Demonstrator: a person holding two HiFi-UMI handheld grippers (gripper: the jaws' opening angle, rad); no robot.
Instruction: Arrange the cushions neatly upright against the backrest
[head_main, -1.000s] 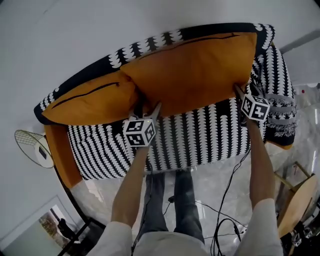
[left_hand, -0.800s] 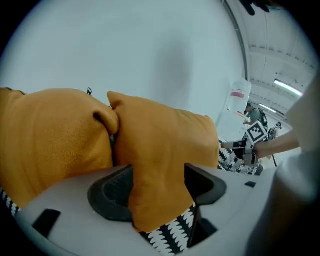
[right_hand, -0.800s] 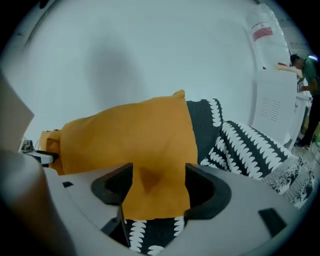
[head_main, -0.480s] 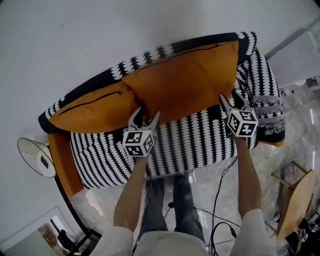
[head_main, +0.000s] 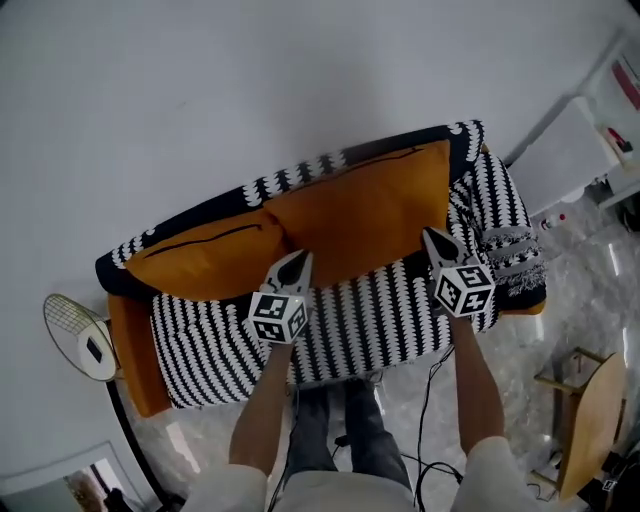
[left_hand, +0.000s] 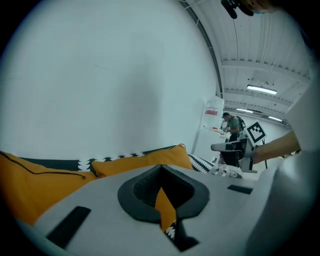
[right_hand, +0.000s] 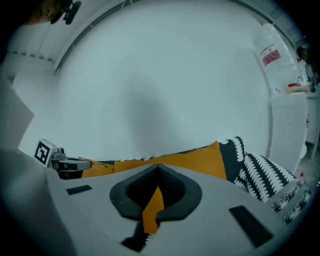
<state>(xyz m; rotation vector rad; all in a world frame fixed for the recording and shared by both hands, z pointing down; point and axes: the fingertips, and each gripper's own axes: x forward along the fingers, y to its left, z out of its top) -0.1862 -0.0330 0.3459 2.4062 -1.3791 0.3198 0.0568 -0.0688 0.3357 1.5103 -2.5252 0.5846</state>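
The left cushion stands beside the right cushion, both against the backrest.

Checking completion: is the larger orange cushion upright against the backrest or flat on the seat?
Upright: the larger orange cushion stands on its long edge against the backrest, its top near the backrest's rim.

This looks like a big work hall with one corner set up like a living room. A patterned sofa with orange cushions stands by a bare white wall on a shiny stone floor. Farther off, long ceiling lights glow and a person stands.
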